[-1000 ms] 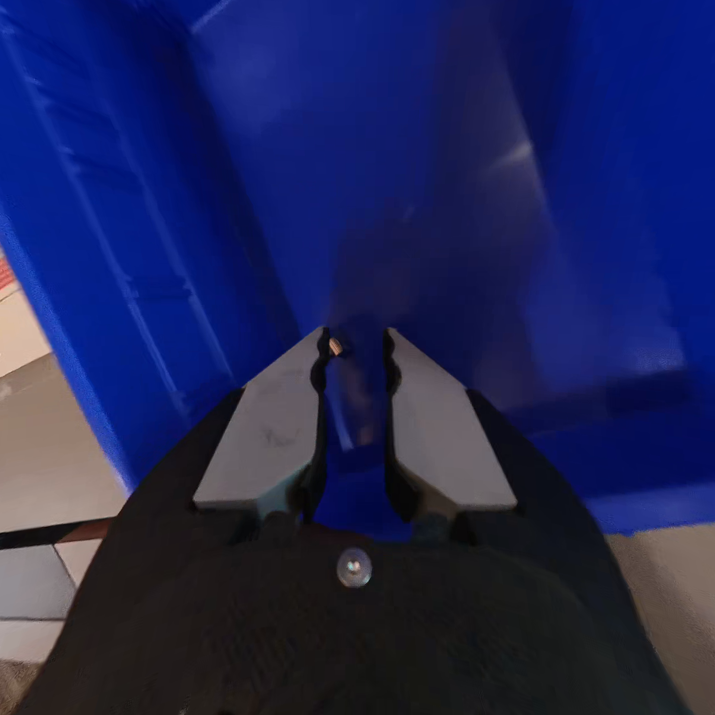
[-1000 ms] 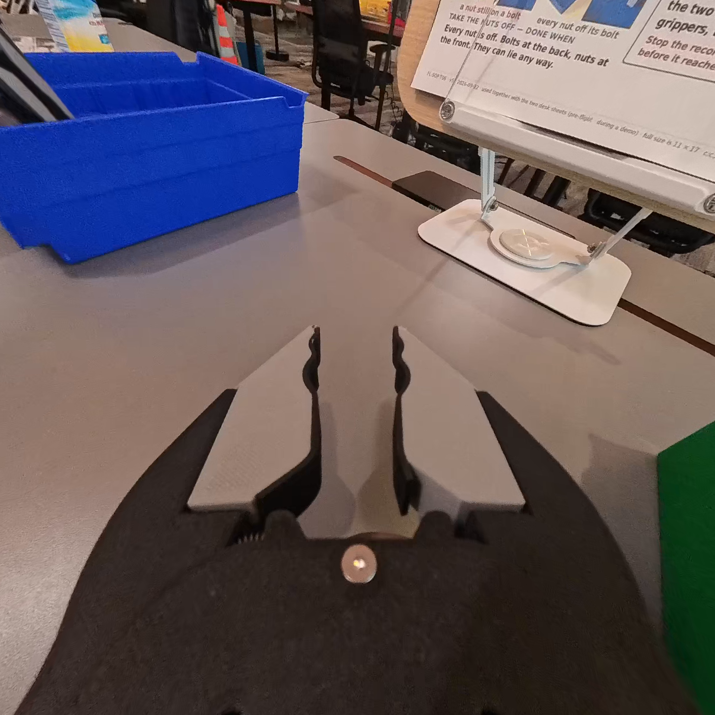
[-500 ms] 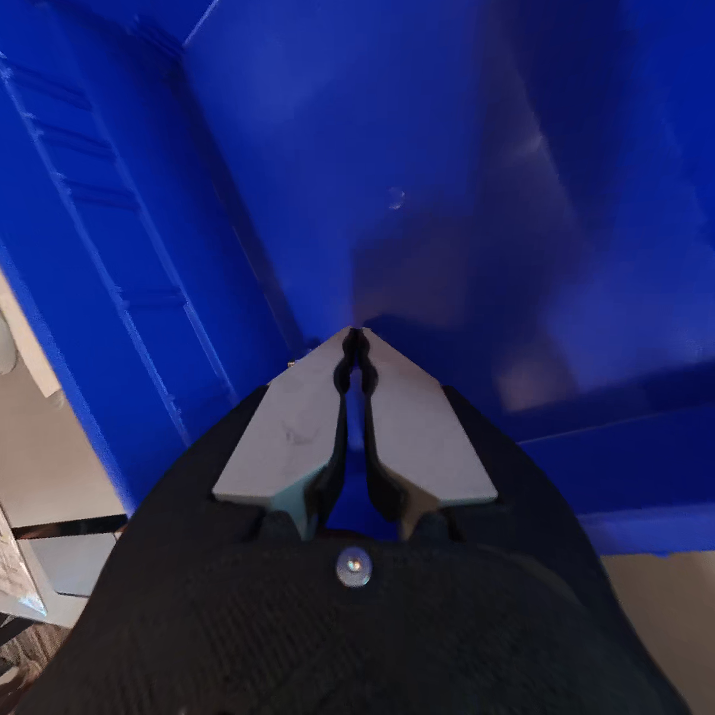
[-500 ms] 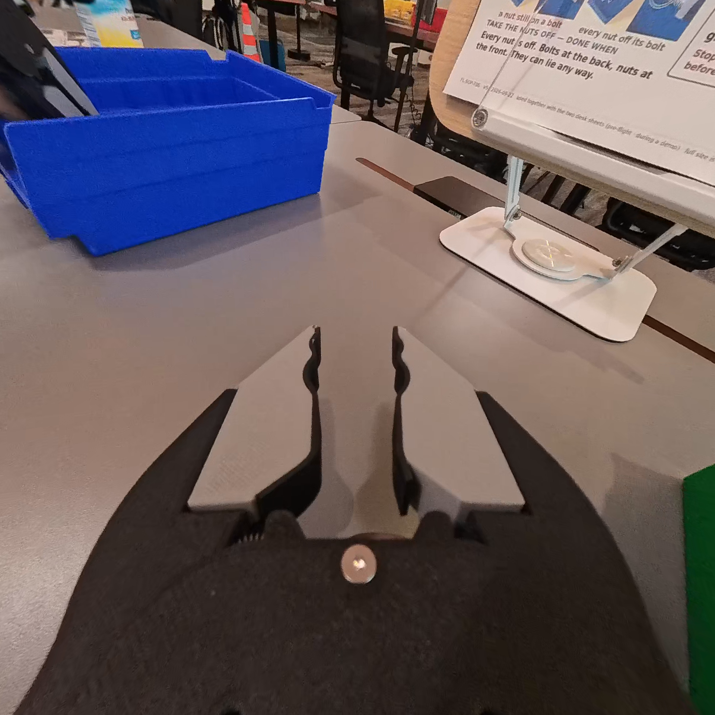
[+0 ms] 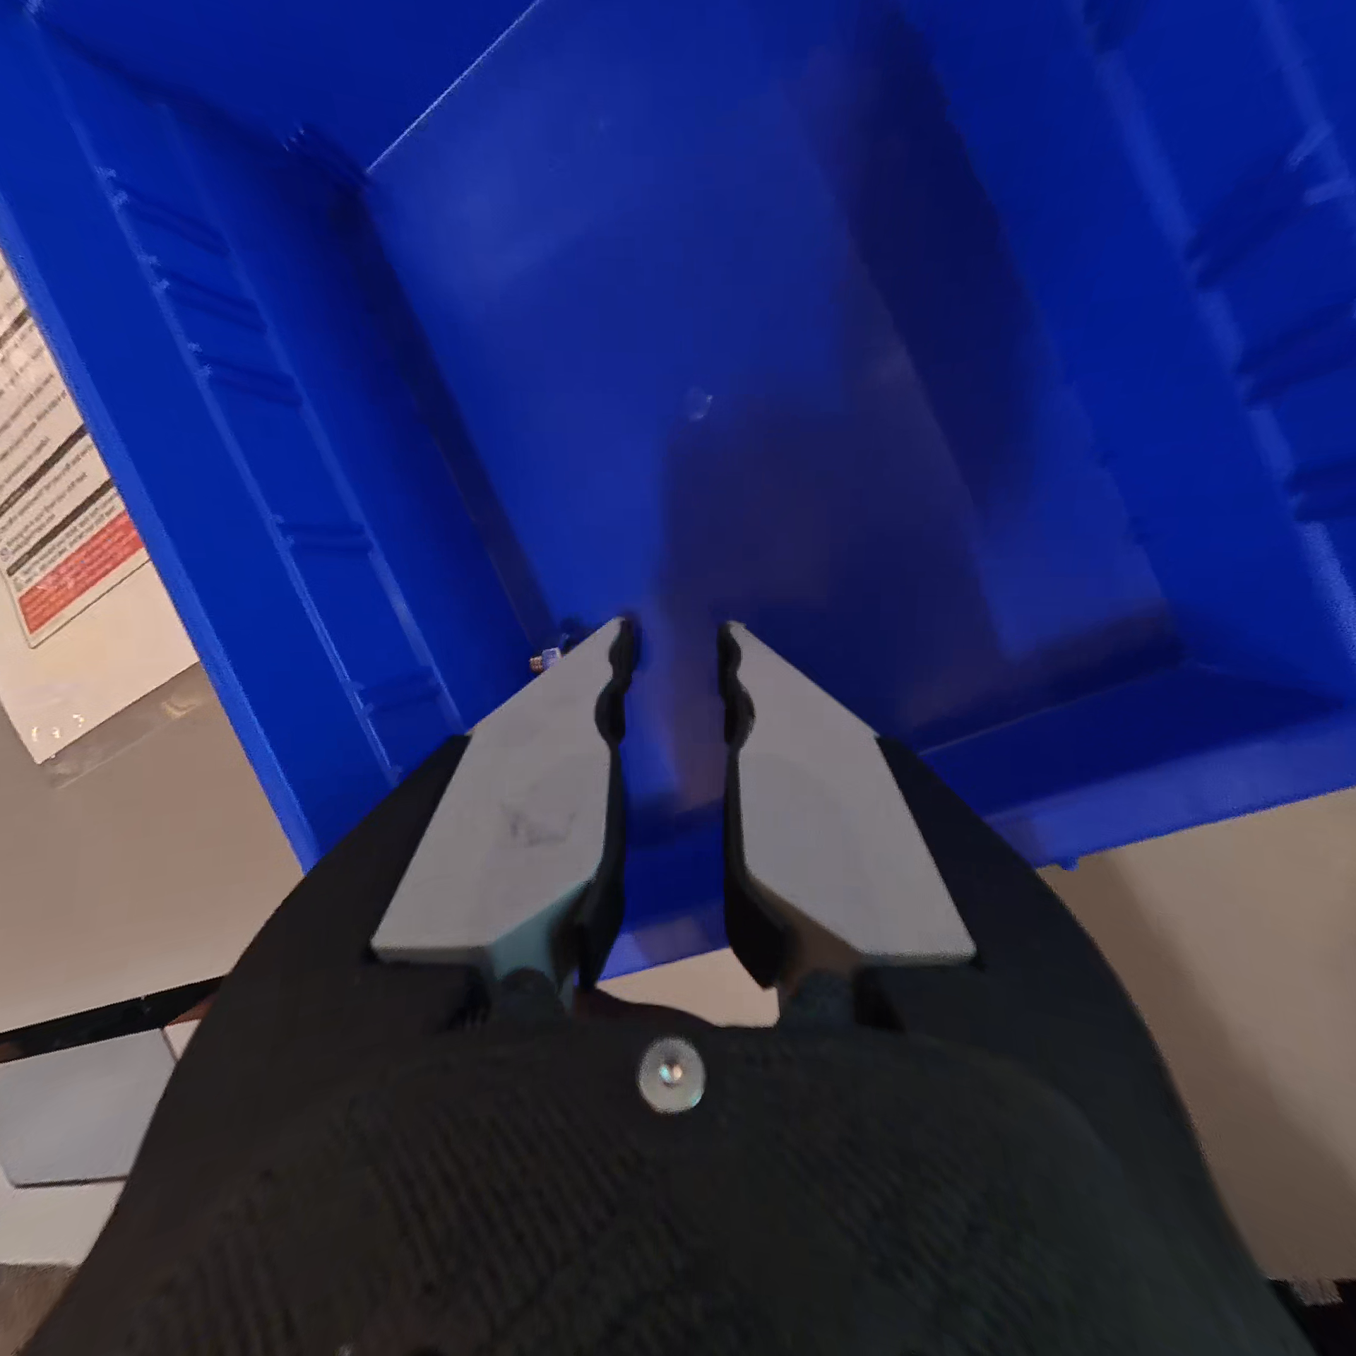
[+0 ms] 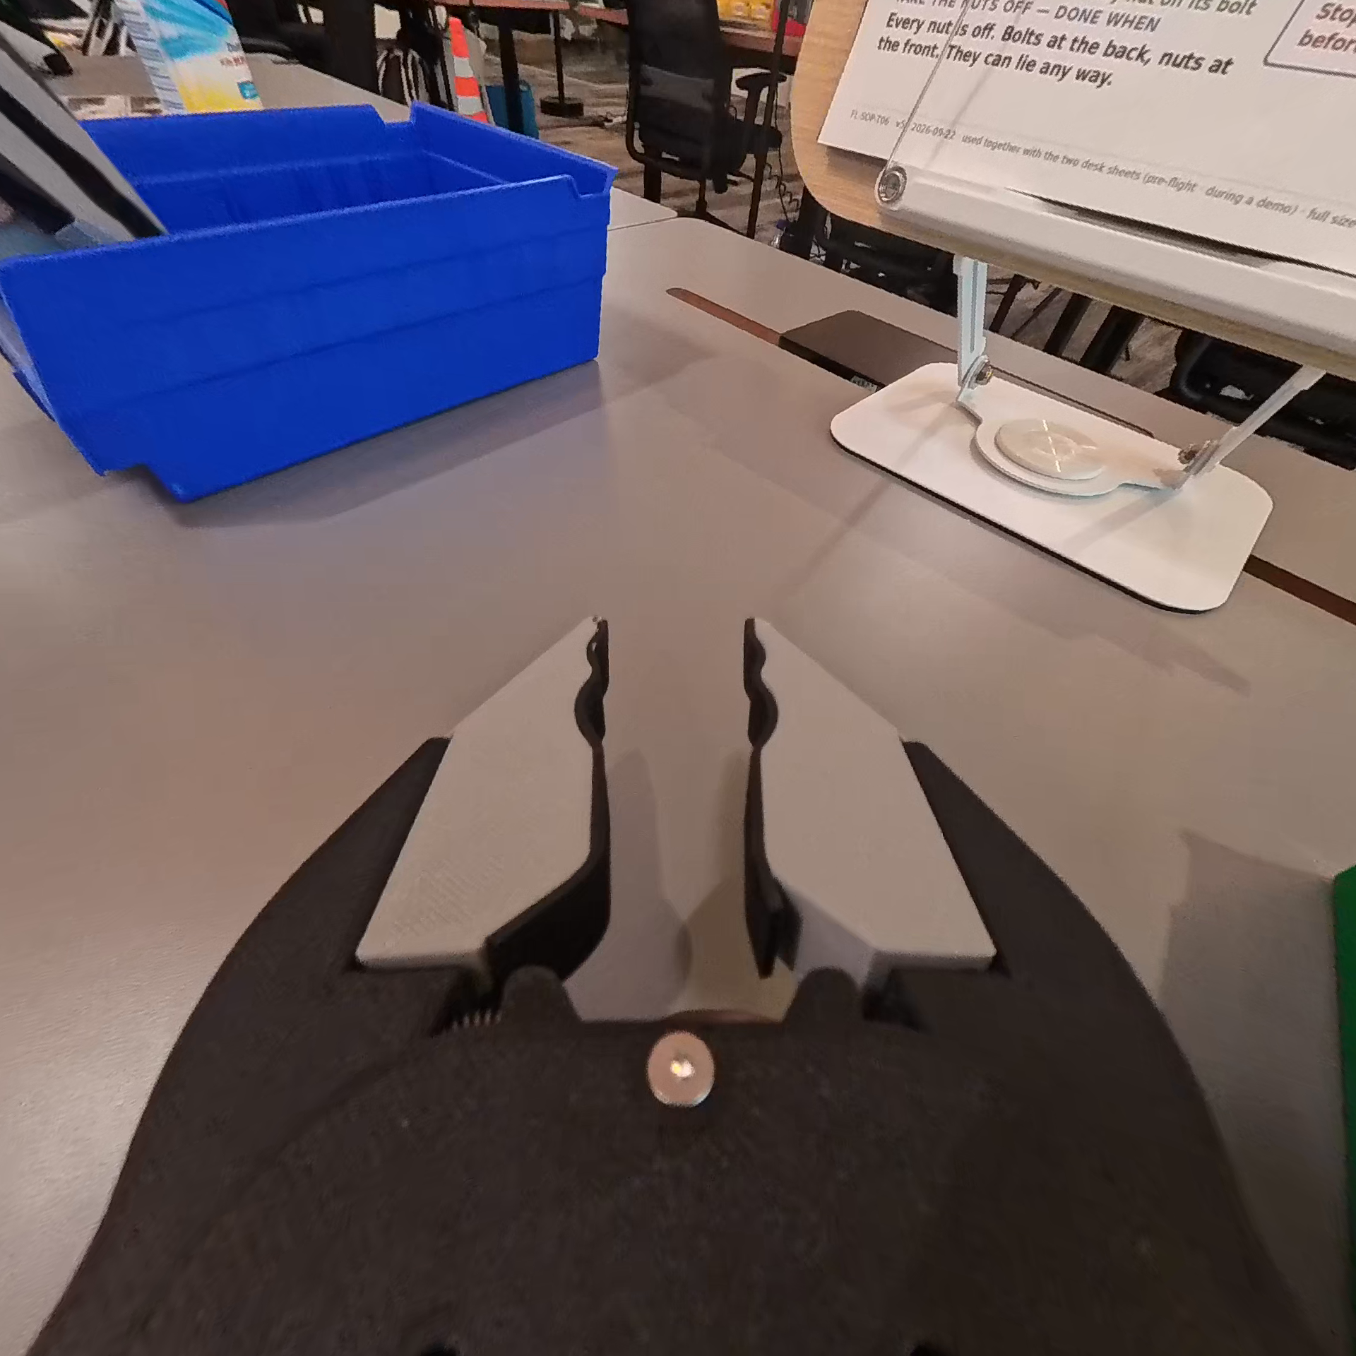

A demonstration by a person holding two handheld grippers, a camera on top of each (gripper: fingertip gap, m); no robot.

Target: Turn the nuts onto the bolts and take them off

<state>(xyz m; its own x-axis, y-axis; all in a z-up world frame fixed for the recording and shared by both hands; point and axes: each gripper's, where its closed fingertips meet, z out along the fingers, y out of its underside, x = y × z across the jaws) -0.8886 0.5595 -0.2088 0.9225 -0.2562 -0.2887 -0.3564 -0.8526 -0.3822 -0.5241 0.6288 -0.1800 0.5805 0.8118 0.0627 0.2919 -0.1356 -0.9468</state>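
In the left wrist view my left gripper is open and empty, just above the floor of a blue plastic bin near its front left corner. A small metal piece, a bolt or nut, lies against the bin's left wall beside my left fingertip and is mostly hidden by it. In the right wrist view my right gripper is open and empty, low over the grey table. The same blue bin stands at the far left, with the left gripper reaching into it.
A white stand holding a printed sheet stands at the back right of the table. A green object shows at the right edge. A carton is behind the bin. A laminated sheet lies left of the bin. The tips of one gripper are about 40 cm away from the tips of the other.
My left gripper closed inside the bin half a second ago, then opened again and drew back a little, holding nothing. My right gripper stayed open while its view shifted, with the bin now nearer the centre.
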